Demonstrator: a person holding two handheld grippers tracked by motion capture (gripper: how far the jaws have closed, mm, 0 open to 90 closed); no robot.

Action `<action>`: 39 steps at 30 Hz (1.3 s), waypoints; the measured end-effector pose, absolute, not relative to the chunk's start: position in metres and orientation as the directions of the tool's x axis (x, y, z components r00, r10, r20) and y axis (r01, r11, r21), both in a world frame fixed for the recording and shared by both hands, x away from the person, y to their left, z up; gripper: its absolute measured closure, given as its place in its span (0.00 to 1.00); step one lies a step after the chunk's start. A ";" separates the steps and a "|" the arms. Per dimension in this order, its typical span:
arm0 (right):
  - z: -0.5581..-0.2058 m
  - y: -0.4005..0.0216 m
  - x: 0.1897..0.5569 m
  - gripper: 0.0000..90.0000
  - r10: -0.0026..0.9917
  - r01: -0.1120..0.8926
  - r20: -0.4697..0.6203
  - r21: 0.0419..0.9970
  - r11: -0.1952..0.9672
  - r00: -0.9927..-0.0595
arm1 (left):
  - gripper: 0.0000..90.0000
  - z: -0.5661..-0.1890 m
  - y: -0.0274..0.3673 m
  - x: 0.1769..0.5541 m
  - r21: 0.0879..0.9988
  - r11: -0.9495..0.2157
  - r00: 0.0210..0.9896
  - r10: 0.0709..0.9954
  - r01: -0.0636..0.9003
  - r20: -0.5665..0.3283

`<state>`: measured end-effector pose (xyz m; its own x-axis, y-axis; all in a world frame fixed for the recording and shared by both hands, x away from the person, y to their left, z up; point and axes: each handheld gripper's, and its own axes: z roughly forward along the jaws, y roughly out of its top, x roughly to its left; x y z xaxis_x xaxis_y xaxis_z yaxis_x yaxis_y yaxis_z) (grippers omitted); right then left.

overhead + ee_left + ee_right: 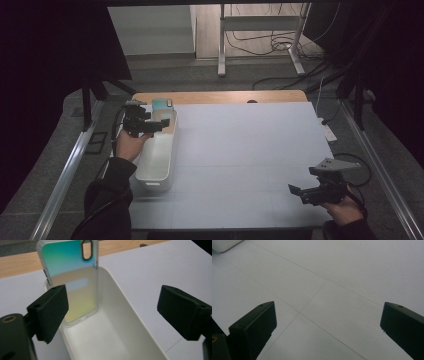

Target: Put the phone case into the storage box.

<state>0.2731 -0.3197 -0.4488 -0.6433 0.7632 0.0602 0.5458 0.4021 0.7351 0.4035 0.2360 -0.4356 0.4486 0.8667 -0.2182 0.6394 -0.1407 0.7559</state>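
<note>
A phone case (72, 277), teal fading to yellow with a clear rim, stands on end and leans against the far end of a long white bin (125, 310). In the high view the case (162, 106) sits at the back of the bin (155, 167) on the table's left side. My left gripper (161, 125) hovers over the bin's far half. Its jaws are wide apart, a little short of the case, with nothing between them (112, 312). My right gripper (296, 192) is held low over the table's near right corner, open and empty (328, 327).
A pale mat (250, 150) covers the table, with a wooden strip (220, 96) showing along its far edge. A corner of the bin (223, 245) appears in the right gripper view. Beyond the table stand a metal frame (260, 30) and floor cables.
</note>
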 end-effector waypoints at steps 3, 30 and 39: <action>-0.449 -0.320 0.273 0.01 0.762 0.546 0.062 0.734 0.403 -0.645 | 0.10 -0.437 0.234 0.401 0.756 -0.150 0.459 0.862 0.638 -0.216; -0.448 -0.319 0.273 0.01 0.756 0.541 0.057 0.733 0.411 -0.652 | 0.04 -0.434 0.231 0.360 0.787 -0.194 0.529 0.827 0.586 -0.190; -0.449 -0.319 0.273 0.00 0.755 0.543 0.062 0.733 0.410 -0.653 | 0.04 -0.433 0.224 0.346 0.791 -0.225 0.551 0.819 0.568 -0.162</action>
<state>0.2728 -0.3187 -0.4486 -0.6534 0.7545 0.0620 0.5432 0.4102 0.7325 0.3459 0.2238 -0.4334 0.5505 0.8189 -0.1620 0.5681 -0.2254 0.7915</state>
